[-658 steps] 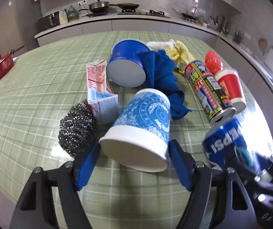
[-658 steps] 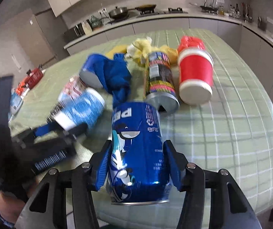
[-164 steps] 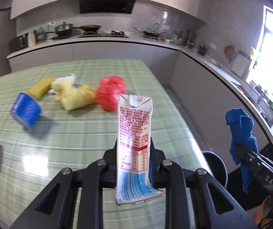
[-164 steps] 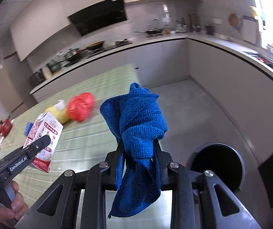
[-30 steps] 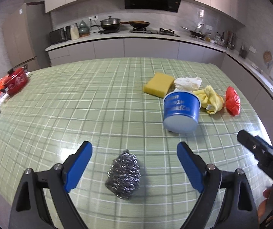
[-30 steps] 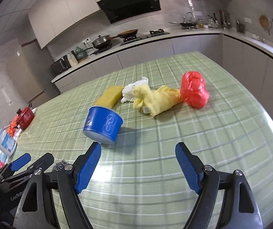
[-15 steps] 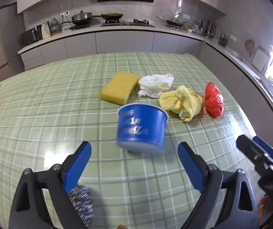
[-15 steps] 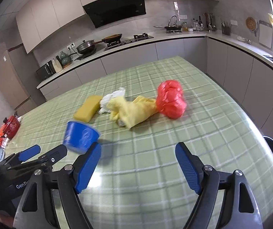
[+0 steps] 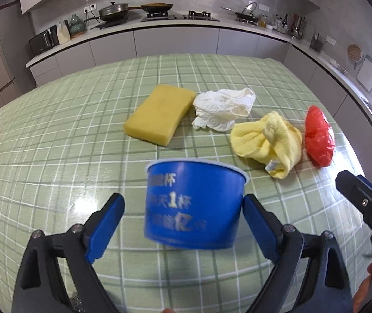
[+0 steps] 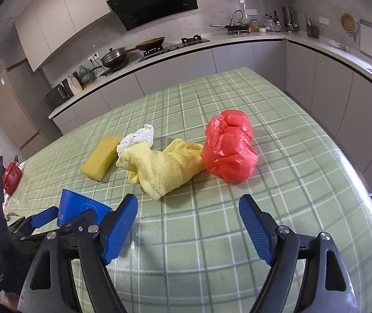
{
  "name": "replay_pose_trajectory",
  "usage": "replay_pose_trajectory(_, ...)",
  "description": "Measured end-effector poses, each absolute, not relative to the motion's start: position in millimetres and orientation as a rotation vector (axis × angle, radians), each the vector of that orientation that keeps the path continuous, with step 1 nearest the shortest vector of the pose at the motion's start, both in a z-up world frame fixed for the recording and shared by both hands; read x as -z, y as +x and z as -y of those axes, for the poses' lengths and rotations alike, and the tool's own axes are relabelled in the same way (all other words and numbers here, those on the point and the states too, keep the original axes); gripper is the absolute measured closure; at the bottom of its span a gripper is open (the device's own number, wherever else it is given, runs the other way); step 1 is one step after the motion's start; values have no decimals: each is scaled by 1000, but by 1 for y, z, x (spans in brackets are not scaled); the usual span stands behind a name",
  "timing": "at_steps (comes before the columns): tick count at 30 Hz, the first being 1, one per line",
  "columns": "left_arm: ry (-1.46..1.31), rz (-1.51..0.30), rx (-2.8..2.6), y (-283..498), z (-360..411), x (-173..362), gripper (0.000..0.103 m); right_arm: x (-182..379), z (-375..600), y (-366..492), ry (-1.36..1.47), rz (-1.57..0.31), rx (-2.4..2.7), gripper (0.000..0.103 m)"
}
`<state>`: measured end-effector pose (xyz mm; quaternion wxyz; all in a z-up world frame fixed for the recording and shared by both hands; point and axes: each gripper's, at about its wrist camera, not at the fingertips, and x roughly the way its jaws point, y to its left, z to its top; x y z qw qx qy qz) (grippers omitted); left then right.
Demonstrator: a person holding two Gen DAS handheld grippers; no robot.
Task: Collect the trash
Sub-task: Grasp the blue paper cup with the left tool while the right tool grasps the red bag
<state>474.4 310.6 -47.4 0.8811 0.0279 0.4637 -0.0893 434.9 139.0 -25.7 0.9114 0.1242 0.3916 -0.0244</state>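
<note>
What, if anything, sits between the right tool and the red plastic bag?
Nothing visible. The right tool is open over bare tablecloth, and the red plastic bag lies straight ahead. The yellow cloth touches the bag's left side only.

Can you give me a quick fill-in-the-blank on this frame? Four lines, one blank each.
1. The left gripper, jaws open, straddles the ____ cup.
2. The crumpled white paper towel lies between the yellow sponge and the yellow ____.
3. The red plastic bag rests on the ____ checked tablecloth.
4. The right gripper holds ____.

Missing: blue; cloth; green; nothing
</note>
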Motion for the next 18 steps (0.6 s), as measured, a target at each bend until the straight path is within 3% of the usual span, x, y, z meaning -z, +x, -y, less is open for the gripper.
replay_pose_trajectory(18, -9, -971, 200, 490, -306, 60, 15, 47, -133, 472, 180, -831, 82, 21)
